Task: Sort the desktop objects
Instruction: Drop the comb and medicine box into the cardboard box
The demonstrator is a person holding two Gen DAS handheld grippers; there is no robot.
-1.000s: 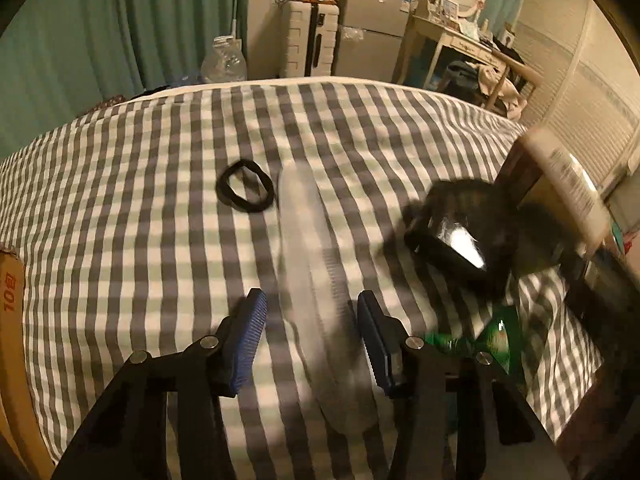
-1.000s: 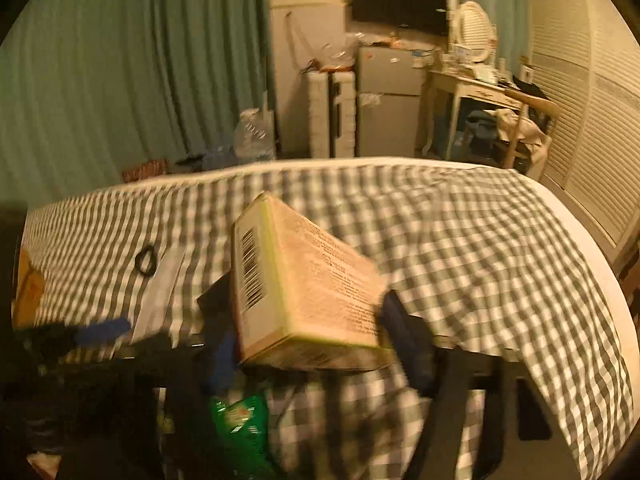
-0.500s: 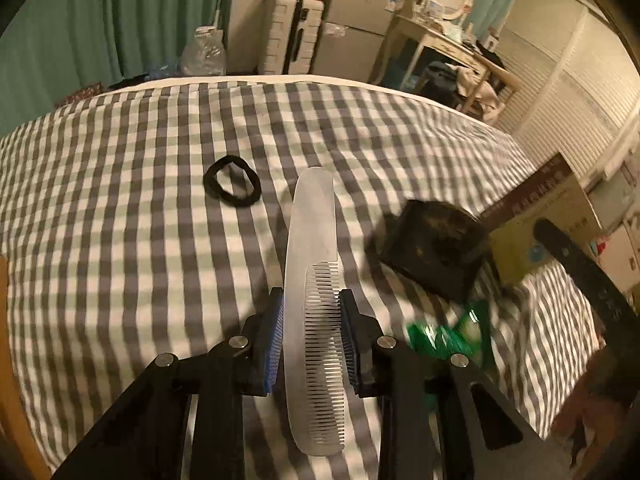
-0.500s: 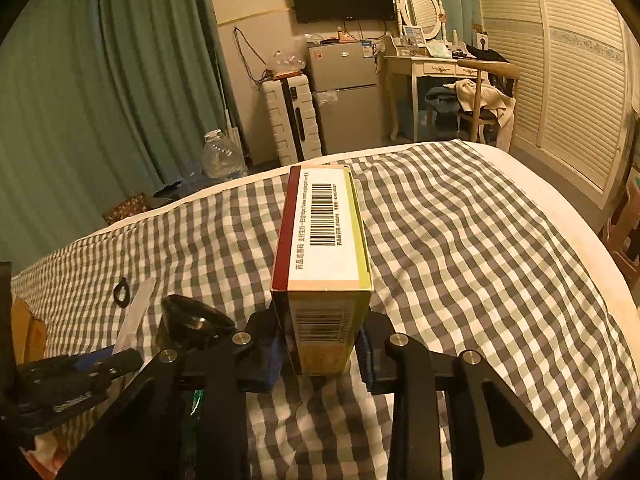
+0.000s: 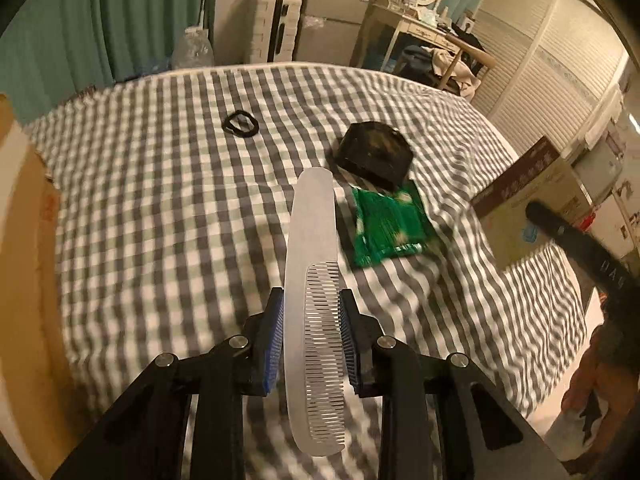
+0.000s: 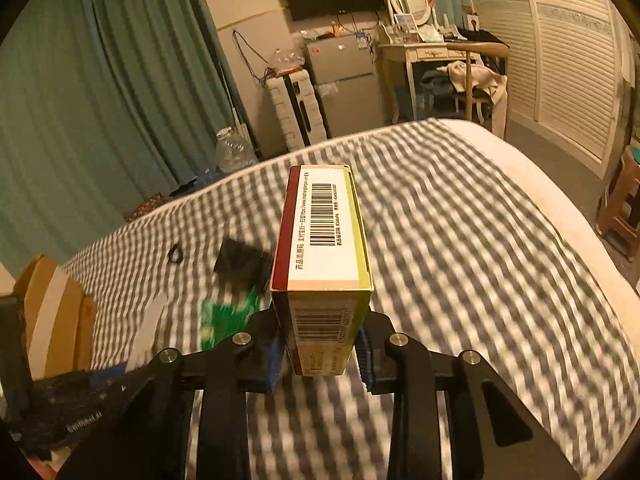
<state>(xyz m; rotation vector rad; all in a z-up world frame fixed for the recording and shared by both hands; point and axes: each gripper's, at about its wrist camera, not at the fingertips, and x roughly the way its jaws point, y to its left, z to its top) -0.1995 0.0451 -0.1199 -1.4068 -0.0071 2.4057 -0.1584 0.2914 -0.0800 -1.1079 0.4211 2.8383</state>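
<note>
My left gripper [image 5: 311, 336] is shut on a white comb [image 5: 310, 264] and holds it above the checked bed cover [image 5: 160, 208]. My right gripper [image 6: 322, 350] is shut on a medicine box [image 6: 324, 236] with a barcode on top, held in the air; the box also shows at the right of the left wrist view [image 5: 528, 208]. On the cover lie a black hair tie [image 5: 240, 124], a black case [image 5: 374, 152] and a green packet [image 5: 390, 224]. The right wrist view shows the case [image 6: 240, 264], packet [image 6: 228, 316] and hair tie [image 6: 175, 254] too.
A cardboard box [image 5: 20, 280] stands at the left edge of the bed, also in the right wrist view [image 6: 56, 312]. Beyond the bed are green curtains [image 6: 120, 80], a suitcase [image 6: 296, 108], a small fridge [image 6: 344, 72] and a dressing table [image 6: 424, 52].
My left gripper closed on the comb and lifted it off the cover. My right gripper raised the medicine box and turned it level, barcode up. Both views have pulled back from the bed.
</note>
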